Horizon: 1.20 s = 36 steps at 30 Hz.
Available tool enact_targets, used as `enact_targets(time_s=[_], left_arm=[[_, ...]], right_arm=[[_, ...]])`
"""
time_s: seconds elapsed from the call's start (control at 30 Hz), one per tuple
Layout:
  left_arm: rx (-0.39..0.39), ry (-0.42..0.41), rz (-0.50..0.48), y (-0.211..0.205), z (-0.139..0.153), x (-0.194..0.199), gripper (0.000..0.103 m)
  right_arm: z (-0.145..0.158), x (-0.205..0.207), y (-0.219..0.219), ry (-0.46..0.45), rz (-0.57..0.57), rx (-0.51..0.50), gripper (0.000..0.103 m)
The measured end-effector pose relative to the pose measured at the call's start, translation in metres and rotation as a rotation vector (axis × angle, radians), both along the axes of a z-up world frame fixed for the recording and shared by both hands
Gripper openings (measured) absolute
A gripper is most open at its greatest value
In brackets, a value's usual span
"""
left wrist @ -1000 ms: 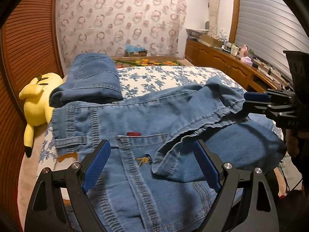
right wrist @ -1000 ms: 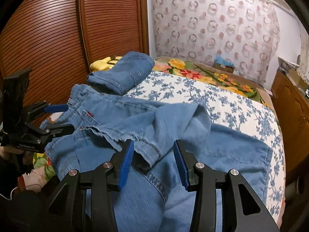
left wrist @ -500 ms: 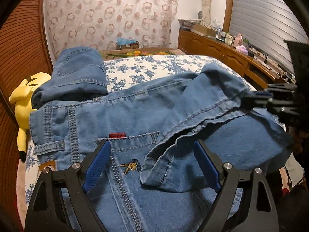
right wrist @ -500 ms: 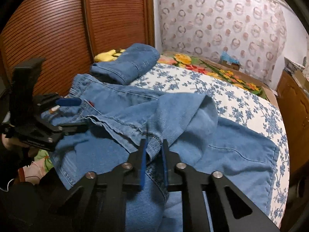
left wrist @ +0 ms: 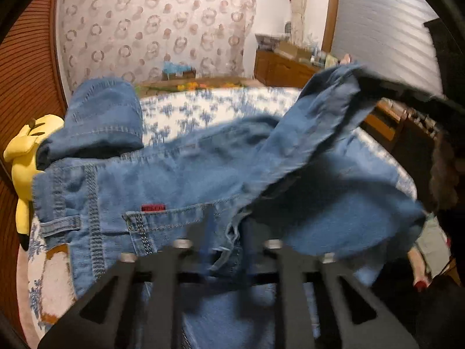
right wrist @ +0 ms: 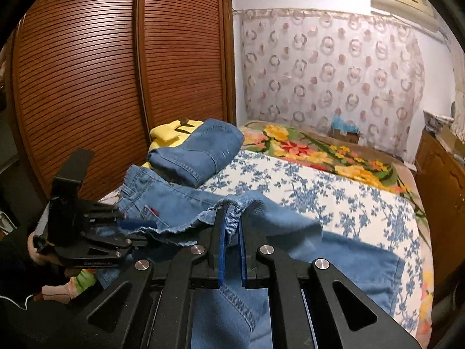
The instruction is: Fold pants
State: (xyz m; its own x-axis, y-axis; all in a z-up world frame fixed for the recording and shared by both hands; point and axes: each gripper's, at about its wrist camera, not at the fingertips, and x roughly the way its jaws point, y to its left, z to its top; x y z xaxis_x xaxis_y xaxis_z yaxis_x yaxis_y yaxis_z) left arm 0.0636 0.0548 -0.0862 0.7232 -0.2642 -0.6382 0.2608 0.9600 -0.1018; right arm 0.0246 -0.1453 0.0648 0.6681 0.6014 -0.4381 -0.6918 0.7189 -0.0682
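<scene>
Blue jeans lie across the bed, waistband to the left, with a red tag on the back pocket. My left gripper is shut on the hem of a folded-over leg, its fingers half hidden by cloth. My right gripper is shut on the same hem further along and holds it lifted off the bed. The left gripper also shows in the right wrist view, at the left end of the hem. The lifted leg stretches up to the right.
A second, folded pair of jeans lies at the bed's far left on a yellow plush toy. The bed has a blue-flowered sheet. A slatted wooden wardrobe stands left, a wooden dresser right.
Both grippers have closed on the leg hem; the left was open half a second ago. The hem has been lifted off the bed and the right end has risen.
</scene>
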Motion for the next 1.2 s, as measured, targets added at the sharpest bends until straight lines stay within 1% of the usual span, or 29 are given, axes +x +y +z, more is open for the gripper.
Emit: enact_targets(time_s=[0.03,0.13,0.2,0.27,0.4,0.53,0.67,0.73,0.77,0.8,0.83,0.87,0.93,1.03,1.1,1.2], left_arm=[[-0.008,-0.035,-0.005,-0.001,0.013,-0.009,0.012],[-0.027,-0.079,0.002,0.002,0.036,-0.019,0.011],[-0.033,-0.103,0.004,0.008,0.049,-0.027,0.01],[-0.039,-0.115,0.007,0.015,0.057,-0.033,0.008],[-0.047,-0.147,0.059,0.043,0.073,-0.051,0.006],[-0.055,-0.151,0.115,0.073,0.075,-0.063,0.004],[-0.061,-0.125,0.171,0.092,0.062,-0.062,0.004],[-0.056,-0.1,0.189,0.098,0.053,-0.058,0.015],[-0.052,-0.096,0.203,0.1,0.05,-0.055,0.031],[-0.057,-0.093,0.21,0.103,0.046,-0.054,0.049],[-0.067,-0.095,0.214,0.105,0.045,-0.053,0.055],[-0.075,-0.1,0.222,0.109,0.044,-0.054,0.059],[-0.086,-0.111,0.248,0.116,0.044,-0.056,0.061],[-0.096,-0.122,0.26,0.123,0.044,-0.06,0.066],[-0.094,-0.12,0.255,0.126,0.042,-0.06,0.071],[-0.092,-0.119,0.257,0.125,0.041,-0.061,0.072]], right_arm=[[0.002,-0.001,0.002,-0.005,0.005,-0.002,0.007],[0.006,0.003,0.011,-0.028,0.021,-0.007,0.007],[0.014,0.005,0.017,-0.048,0.034,-0.005,0.007],[0.022,0.008,0.026,-0.068,0.055,0.004,0.007],[0.045,0.012,0.053,-0.098,0.117,0.013,0.006],[0.056,0.021,0.094,-0.095,0.191,0.004,0.005],[0.054,0.028,0.127,-0.093,0.248,-0.013,0.005],[0.053,0.032,0.135,-0.091,0.266,-0.019,0.005],[0.052,0.036,0.137,-0.09,0.273,-0.023,0.005],[0.051,0.037,0.139,-0.087,0.281,-0.027,0.005],[0.051,0.038,0.14,-0.087,0.289,-0.034,0.005],[0.05,0.04,0.141,-0.091,0.297,-0.045,0.005],[0.053,0.041,0.144,-0.098,0.313,-0.059,0.005],[0.061,0.043,0.149,-0.111,0.341,-0.055,0.005],[0.067,0.041,0.147,-0.12,0.356,-0.041,0.005],[0.066,0.039,0.144,-0.111,0.383,-0.016,0.005]])
